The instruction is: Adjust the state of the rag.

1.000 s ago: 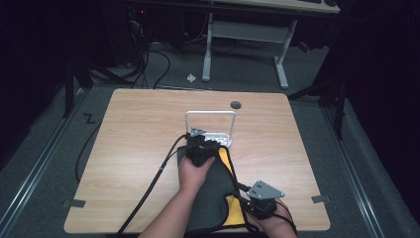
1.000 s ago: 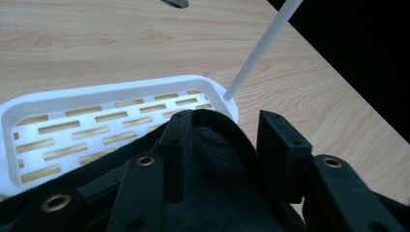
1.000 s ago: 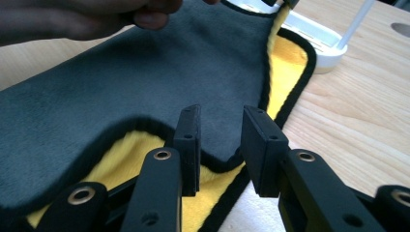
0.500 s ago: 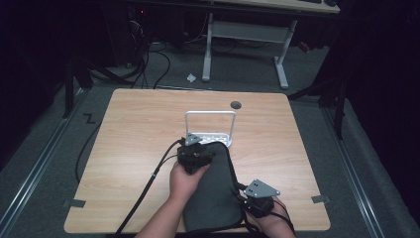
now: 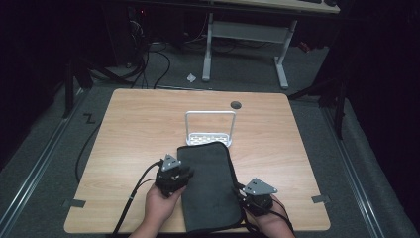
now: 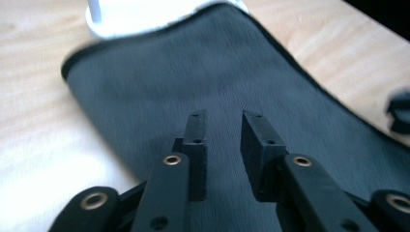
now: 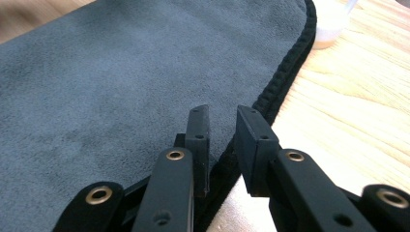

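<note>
dark grey cloth (image 5: 210, 186) folded flat on near middle of wooden table (image 5: 129, 129), far edge touching white rack (image 5: 210, 130). left gripper (image 5: 173, 174) at cloth's left edge, jaws slightly apart over fabric, gripping nothing. right gripper (image 5: 256, 197) at right hem, jaws narrowly parted, black hem in gap, no visible clamp.

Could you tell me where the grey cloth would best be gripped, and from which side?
Probably at its black piped right edge, approached from the right. The grey cloth lies flat on the table, so only its rim offers a pinchable lip, and the right gripper already has that edge between its slightly parted jaws.
</note>
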### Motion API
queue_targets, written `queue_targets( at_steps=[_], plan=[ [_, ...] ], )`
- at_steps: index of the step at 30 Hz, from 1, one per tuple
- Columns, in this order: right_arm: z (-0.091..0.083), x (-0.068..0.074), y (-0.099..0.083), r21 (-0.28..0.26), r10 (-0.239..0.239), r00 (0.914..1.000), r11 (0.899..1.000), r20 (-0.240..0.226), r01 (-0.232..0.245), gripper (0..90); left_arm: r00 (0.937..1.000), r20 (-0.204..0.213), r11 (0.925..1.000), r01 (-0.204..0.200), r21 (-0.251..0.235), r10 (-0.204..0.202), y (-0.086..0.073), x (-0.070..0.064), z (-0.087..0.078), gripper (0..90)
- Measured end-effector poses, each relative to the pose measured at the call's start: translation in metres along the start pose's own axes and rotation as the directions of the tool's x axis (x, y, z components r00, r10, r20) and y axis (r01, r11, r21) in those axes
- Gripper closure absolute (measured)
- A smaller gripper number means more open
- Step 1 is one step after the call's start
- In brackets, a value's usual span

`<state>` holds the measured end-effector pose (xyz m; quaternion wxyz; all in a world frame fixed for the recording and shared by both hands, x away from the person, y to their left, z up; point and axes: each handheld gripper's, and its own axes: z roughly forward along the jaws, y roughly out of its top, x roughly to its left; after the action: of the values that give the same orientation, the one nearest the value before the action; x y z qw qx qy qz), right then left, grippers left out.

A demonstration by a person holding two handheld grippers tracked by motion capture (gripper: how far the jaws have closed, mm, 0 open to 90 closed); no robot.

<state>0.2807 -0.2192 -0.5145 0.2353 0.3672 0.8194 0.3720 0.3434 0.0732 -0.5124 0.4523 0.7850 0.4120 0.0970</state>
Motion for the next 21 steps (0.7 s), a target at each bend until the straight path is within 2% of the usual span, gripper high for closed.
queue_targets(
  at_steps=[2, 4, 9, 13, 18, 21],
  plan=[
    [0.001, -0.001, 0.000, 0.001, 0.005, 1.0000, 1.000, 0.006, -0.005, 79.9, 0.9999, 0.014, 0.9995, 0.005, 0.030, -0.005, -0.008, -0.001, -0.002, 73.7],
    [0.003, -0.003, 0.001, 0.006, 0.012, 0.9999, 1.000, 0.010, -0.012, 81.7, 0.9997, 0.022, 0.9985, -0.007, 0.054, 0.006, -0.015, -0.002, -0.001, 73.8],
    [0.009, -0.010, 0.010, -0.005, 0.015, 0.9996, 1.000, 0.023, -0.015, 81.3, 0.9990, 0.022, 0.9962, -0.041, 0.077, 0.039, -0.023, -0.001, 0.001, 73.8],
    [0.025, -0.017, 0.017, 0.013, 0.016, 0.9996, 1.000, 0.022, -0.016, 80.1, 0.9982, 0.029, 0.9947, -0.055, 0.087, 0.053, -0.022, 0.000, 0.002, 72.7],
    [0.049, -0.028, 0.030, 0.042, 0.049, 0.9982, 0.998, 0.034, -0.051, 79.7, 0.9968, 0.026, 0.9933, -0.078, 0.084, 0.076, -0.021, 0.001, 0.005, 72.0],
    [0.061, -0.032, 0.032, 0.073, 0.063, 0.9969, 0.995, 0.046, -0.066, 79.6, 0.9969, 0.037, 0.9939, -0.072, 0.083, 0.070, -0.022, 0.004, 0.004, 72.5]
  ],
)
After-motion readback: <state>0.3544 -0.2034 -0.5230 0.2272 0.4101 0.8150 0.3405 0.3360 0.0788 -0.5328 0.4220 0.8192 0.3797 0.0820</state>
